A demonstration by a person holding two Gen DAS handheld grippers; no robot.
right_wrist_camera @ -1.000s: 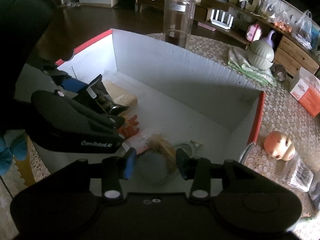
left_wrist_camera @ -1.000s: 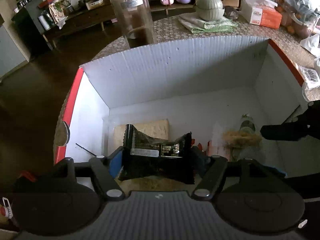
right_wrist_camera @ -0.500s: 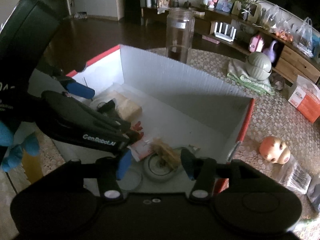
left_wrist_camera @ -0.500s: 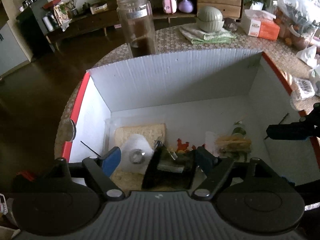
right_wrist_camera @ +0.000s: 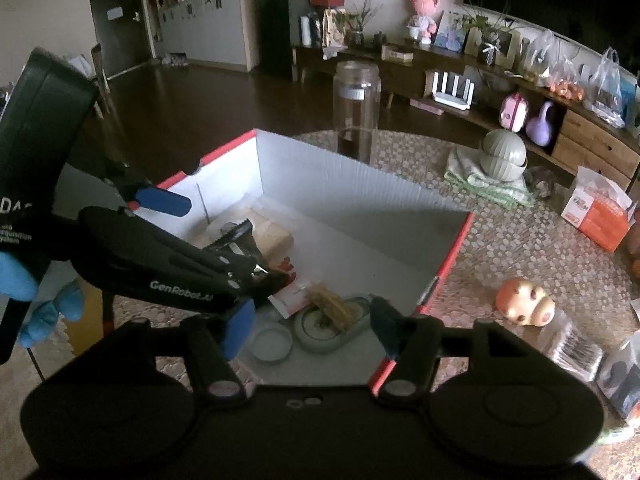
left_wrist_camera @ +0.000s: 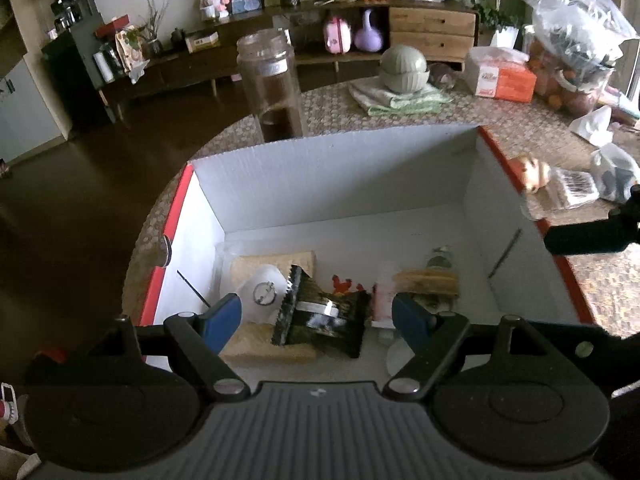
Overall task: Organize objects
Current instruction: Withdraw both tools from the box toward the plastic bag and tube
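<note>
A white box with red edges (left_wrist_camera: 344,168) stands on the table. On its floor lies a dark snack packet (left_wrist_camera: 320,316), over a tan block (left_wrist_camera: 272,264) and beside a white round item (left_wrist_camera: 262,290). My left gripper (left_wrist_camera: 316,320) hangs open above the packet without touching it; one of its fingers (right_wrist_camera: 164,202) shows in the right wrist view. My right gripper (right_wrist_camera: 312,328) is above the box's near right corner, its jaws opening and nothing pressed between them. Below it rests a greenish round jar (right_wrist_camera: 316,332) with a straw-coloured bundle (right_wrist_camera: 332,310) on top.
A tall glass jar (left_wrist_camera: 272,88) stands behind the box. To its right on the table lie a toy head (right_wrist_camera: 524,306), clear packets (right_wrist_camera: 572,344), an orange tissue box (right_wrist_camera: 600,212) and a green ribbed bowl (right_wrist_camera: 502,156) on a cloth. A clear lid (right_wrist_camera: 272,342) lies in the box.
The left gripper let go of the dark packet, which now lies in the box, and rose. The right gripper opened off the round jar and lifted away.
</note>
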